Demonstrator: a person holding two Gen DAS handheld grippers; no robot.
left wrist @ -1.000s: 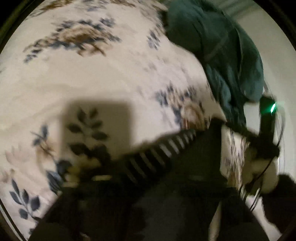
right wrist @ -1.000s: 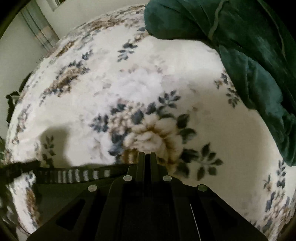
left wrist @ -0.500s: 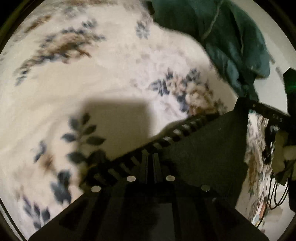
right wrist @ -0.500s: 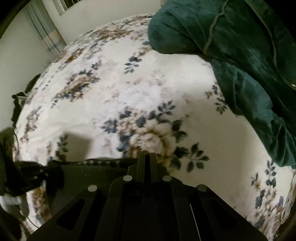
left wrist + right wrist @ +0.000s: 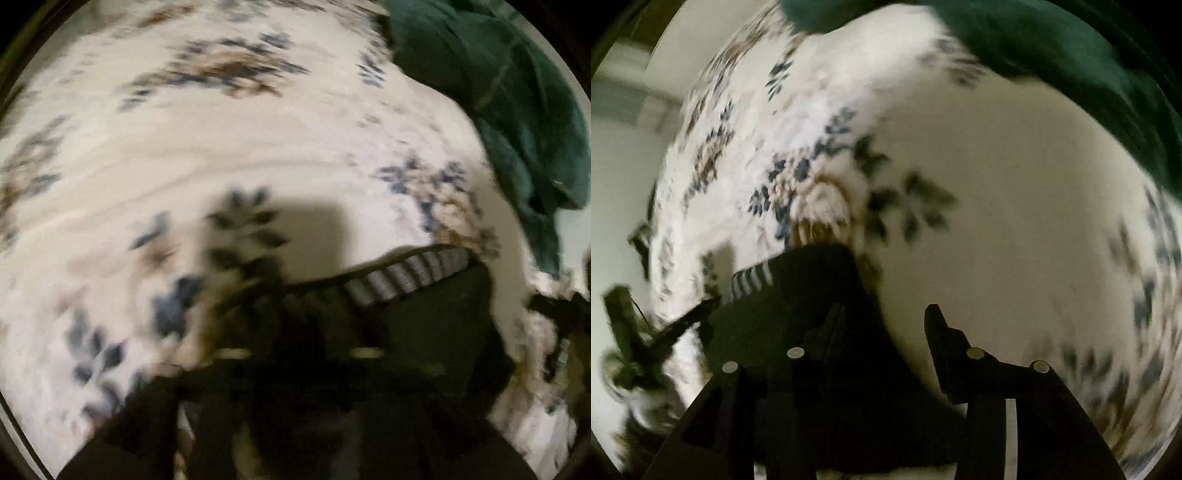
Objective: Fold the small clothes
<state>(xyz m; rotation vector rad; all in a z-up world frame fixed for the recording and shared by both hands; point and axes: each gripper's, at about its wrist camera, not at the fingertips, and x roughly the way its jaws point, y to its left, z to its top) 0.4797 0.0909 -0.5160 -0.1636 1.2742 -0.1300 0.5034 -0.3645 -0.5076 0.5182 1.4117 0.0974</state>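
A small black garment with a grey-and-black striped waistband lies on the floral bedspread. The left wrist view is blurred; my left gripper sits over the garment's left edge, and its jaws are lost in the blur. In the right wrist view the garment lies under and left of my right gripper, whose jaws stand apart; the left finger is over the cloth, the right finger over bare bedspread. The left gripper's body shows at the far left of that view.
A dark green blanket is heaped at the back right of the bed; it also shows in the right wrist view. A pale wall lies beyond the bed's left edge.
My right gripper has opened and let go of the garment, which now lies on the bed. Both cameras have swung, and the left view has gone blurry.
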